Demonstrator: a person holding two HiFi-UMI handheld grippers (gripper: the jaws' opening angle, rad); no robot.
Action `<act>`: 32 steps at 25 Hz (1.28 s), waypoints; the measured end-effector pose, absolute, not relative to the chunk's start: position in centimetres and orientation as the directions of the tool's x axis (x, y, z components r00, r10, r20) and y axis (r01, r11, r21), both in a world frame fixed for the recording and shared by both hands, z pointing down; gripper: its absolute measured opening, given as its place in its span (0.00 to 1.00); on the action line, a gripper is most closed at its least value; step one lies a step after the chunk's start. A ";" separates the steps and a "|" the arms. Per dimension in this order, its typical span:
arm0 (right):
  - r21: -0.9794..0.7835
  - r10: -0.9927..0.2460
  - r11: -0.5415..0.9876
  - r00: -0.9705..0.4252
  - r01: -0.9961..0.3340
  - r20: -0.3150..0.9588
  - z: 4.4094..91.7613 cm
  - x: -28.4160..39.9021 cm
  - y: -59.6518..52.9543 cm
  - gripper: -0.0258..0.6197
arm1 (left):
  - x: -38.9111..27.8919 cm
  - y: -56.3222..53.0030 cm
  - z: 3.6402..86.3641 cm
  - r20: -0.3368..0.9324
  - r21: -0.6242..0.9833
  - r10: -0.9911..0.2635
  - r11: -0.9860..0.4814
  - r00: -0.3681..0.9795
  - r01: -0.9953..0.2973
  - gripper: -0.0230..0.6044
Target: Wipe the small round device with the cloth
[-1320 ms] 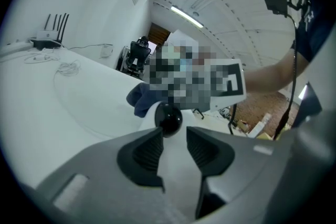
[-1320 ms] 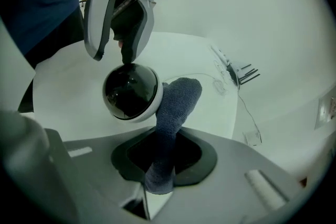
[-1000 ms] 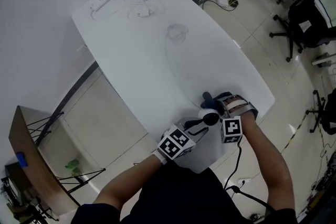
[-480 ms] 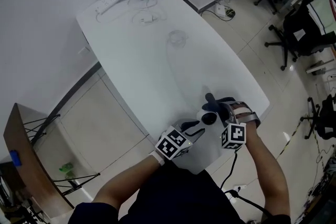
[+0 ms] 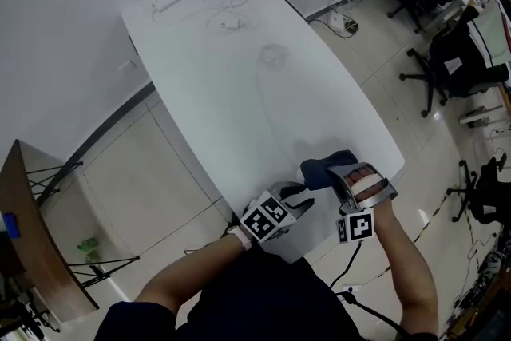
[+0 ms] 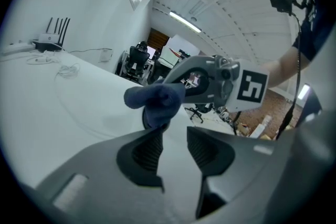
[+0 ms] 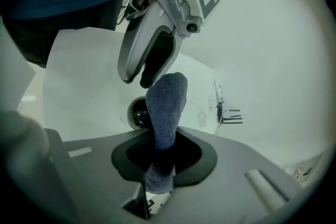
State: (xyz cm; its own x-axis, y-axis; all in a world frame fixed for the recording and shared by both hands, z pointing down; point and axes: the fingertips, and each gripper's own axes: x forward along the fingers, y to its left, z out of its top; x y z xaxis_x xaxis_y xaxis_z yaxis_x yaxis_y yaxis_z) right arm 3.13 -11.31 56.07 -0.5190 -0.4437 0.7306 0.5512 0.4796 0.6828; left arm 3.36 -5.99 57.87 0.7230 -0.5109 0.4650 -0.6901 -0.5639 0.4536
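While my right gripper [image 7: 163,150] is clamped on the blue cloth [image 7: 168,102] right by the small round device [image 7: 137,112], my left gripper [image 6: 173,147] sits near it, jaws apart, empty.

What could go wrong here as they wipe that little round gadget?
The small round device sits loose by the edge of the table, and the left claw is open, not gripping it; a wipe might push it off. The right claw pinches only one end of the cloth, so it might slip out.
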 end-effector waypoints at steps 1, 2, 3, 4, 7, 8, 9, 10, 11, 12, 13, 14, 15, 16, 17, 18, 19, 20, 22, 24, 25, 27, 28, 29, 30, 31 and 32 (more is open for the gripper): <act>0.679 -0.436 0.484 -0.521 0.552 0.734 56.0 2.8 -11.7 0.14 | 3.4 -6.1 57.8 0.464 0.455 -0.513 -0.562 0.723 -0.691 0.27; 0.670 -0.421 0.490 -0.522 0.557 0.742 56.0 2.4 -12.1 0.14 | 3.4 -6.1 57.8 0.462 0.457 -0.515 -0.559 0.722 -0.692 0.27; 0.655 -0.404 0.497 -0.517 0.569 0.755 56.3 2.1 -12.4 0.14 | 3.3 -6.2 57.7 0.461 0.461 -0.518 -0.554 0.720 -0.693 0.27; 0.634 -0.384 0.505 -0.505 0.586 0.773 56.8 1.9 -12.7 0.14 | 3.2 -6.3 57.7 0.460 0.465 -0.521 -0.547 0.718 -0.695 0.27; 0.576 -0.328 0.518 -0.475 0.632 0.816 58.2 1.4 -13.6 0.14 | 2.7 -6.5 57.9 0.457 0.480 -0.535 -0.524 0.710 -0.704 0.27; 0.563 -0.314 0.514 -0.469 0.646 0.825 58.7 1.3 -14.0 0.14 | 2.6 -6.6 58.0 0.456 0.485 -0.540 -0.516 0.707 -0.706 0.27; 0.551 -0.301 0.506 -0.462 0.663 0.834 59.2 1.2 -14.2 0.14 | 2.5 -6.6 58.2 0.455 0.490 -0.544 -0.508 0.705 -0.708 0.27; 0.538 -0.290 0.494 -0.454 0.683 0.842 59.8 1.1 -14.5 0.14 | 2.4 -6.7 58.3 0.455 0.493 -0.548 -0.502 0.702 -0.711 0.27; 0.526 -0.281 0.476 -0.445 0.705 0.850 60.4 1.0 -14.7 0.14 | 2.3 -6.7 58.4 0.456 0.495 -0.550 -0.497 0.700 -0.713 0.27; 0.516 -0.272 0.455 -0.438 0.726 0.857 61.1 0.8 -14.9 0.14 | 2.1 -6.7 58.6 0.458 0.497 -0.551 -0.493 0.698 -0.715 0.27; 0.508 -0.264 0.433 -0.434 0.745 0.861 61.8 0.7 -15.1 0.14 | 2.0 -6.7 58.7 0.460 0.499 -0.551 -0.489 0.697 -0.716 0.27; 0.501 -0.256 0.415 -0.431 0.759 0.865 62.5 0.6 -15.3 0.14 | 2.0 -6.7 58.9 0.463 0.501 -0.549 -0.485 0.696 -0.717 0.27; 0.495 -0.250 0.401 -0.428 0.771 0.869 63.2 0.6 -15.5 0.14 | 2.0 -6.7 59.1 0.467 0.502 -0.546 -0.484 0.695 -0.717 0.27; 0.487 -0.246 0.390 -0.422 0.781 0.873 63.9 0.7 -15.6 0.14 | 2.0 -6.6 59.3 0.471 0.503 -0.543 -0.483 0.696 -0.717 0.27; 0.478 -0.243 0.383 -0.413 0.791 0.878 64.5 0.8 -15.8 0.14 | 2.1 -6.6 59.5 0.474 0.503 -0.538 -0.484 0.697 -0.716 0.27; 0.470 -0.242 0.377 -0.405 0.798 0.882 65.1 0.9 -15.9 0.14 | 2.2 -6.4 59.6 0.477 0.503 -0.533 -0.486 0.699 -0.714 0.27; 0.468 -0.245 0.368 -0.402 0.803 0.882 65.5 1.0 -16.0 0.14 | 2.4 -6.3 59.7 0.479 0.504 -0.528 -0.489 0.701 -0.712 0.27; 0.473 -0.252 0.358 -0.405 0.805 0.879 65.9 1.1 -16.1 0.14 | 2.5 -6.1 59.8 0.482 0.505 -0.522 -0.491 0.704 -0.709 0.27; 0.480 -0.273 0.357 -0.402 0.801 0.874 66.2 1.1 -16.4 0.14 | 2.5 -5.7 59.9 0.485 0.509 -0.513 -0.494 0.709 -0.705 0.27; 0.481 -0.297 0.409 -0.384 0.776 0.874 66.1 1.4 -16.6 0.14 | 2.2 -5.7 59.9 0.484 0.508 -0.518 -0.490 0.705 -0.708 0.27; 0.478 -0.305 0.464 -0.372 0.746 0.876 65.9 1.6 -16.7 0.14 | 2.0 -5.7 59.8 0.482 0.505 -0.524 -0.489 0.702 -0.711 0.27; 0.457 -0.295 0.612 -0.350 0.645 0.889 65.0 2.2 -16.5 0.14 | 1.5 -5.9 59.0 0.473 0.500 -0.539 -0.487 0.697 -0.716 0.27; 0.437 -0.280 0.686 -0.344 0.582 0.896 64.5 2.6 -16.1 0.14 | 1.3 -6.0 58.7 0.470 0.494 -0.545 -0.490 0.695 -0.718 0.27; 0.422 -0.268 0.744 -0.346 0.519 0.899 63.9 3.1 -15.7 0.14 | 1.1 -6.2 58.6 0.470 0.483 -0.549 -0.495 0.691 -0.722 0.27; 0.415 -0.267 0.783 -0.351 0.463 0.897 63.5 3.6 -15.3 0.14 | 0.9 -6.3 58.6 0.471 0.472 -0.551 -0.502 0.689 -0.725 0.27; 0.414 -0.274 0.808 -0.354 0.420 0.894 63.1 4.3 -14.9 0.14 | 0.8 -6.4 58.5 0.472 0.465 -0.549 -0.510 0.690 -0.724 0.27; 0.416 -0.285 0.822 -0.352 0.388 0.891 62.9 5.0 -14.5 0.14 | 0.9 -6.5 58.2 0.471 0.463 -0.543 -0.517 0.695 -0.719 0.27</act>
